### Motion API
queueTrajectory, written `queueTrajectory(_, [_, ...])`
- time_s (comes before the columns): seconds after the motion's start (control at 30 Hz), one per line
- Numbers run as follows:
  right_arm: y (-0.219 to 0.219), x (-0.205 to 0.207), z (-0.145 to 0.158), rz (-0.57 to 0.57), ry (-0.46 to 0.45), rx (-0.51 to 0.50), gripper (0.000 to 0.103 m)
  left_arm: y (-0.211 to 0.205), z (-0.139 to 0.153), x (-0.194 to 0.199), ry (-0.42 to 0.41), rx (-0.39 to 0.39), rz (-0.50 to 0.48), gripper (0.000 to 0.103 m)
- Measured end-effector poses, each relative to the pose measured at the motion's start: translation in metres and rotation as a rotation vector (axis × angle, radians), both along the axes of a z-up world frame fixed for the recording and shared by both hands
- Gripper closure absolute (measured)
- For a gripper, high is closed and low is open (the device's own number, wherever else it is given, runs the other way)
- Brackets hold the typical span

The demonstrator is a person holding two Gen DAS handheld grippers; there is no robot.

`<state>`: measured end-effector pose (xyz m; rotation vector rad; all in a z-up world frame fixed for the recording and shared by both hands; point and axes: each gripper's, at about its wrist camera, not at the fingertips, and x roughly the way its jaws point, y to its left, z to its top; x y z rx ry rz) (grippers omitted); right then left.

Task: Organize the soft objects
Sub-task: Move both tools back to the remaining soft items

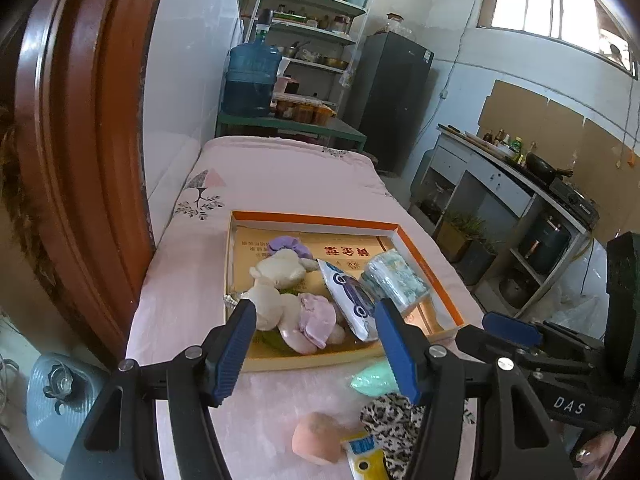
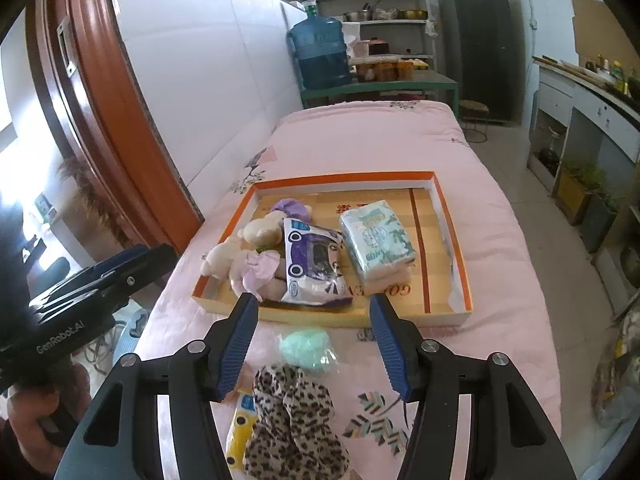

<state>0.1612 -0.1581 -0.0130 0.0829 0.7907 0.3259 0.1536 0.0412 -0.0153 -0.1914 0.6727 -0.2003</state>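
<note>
Left wrist view alone shows a peach-coloured soft lump (image 1: 316, 436) at lower centre; both views show the leopard-print cloth (image 2: 292, 420), crumpled on the pink bed (image 2: 500, 240) below the orange-rimmed tray (image 2: 464, 276). Both grippers' jaws are released, empty.

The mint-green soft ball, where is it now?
The mint-green ball lies on the pink bedcover, just outside the orange-rimmed tray, beside the leopard-print cloth.

The left gripper (image 1: 316, 344) hung open and empty over a pink bedspread (image 1: 288, 184), its blue pads framing an orange-rimmed box (image 1: 430, 258) holding a cream plush bear (image 1: 276, 276), a wipes packet (image 1: 350, 298) and a tissue pack (image 1: 394, 282).
</note>
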Motion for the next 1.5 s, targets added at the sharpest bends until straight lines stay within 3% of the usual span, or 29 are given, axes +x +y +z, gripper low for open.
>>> queueTrajectory(0.63, [-0.006, -0.047, -0.018, 0.030, 0.028, -0.024, 0.043, -0.010, -0.012, -0.045, -0.008, 0.040, -0.007, 0.041])
queueTrajectory(1.5, [0.012, -0.051, -0.062, 0.091, 0.114, -0.046, 0.043, -0.017, -0.062, -0.065, 0.071, 0.050, -0.041, 0.041])
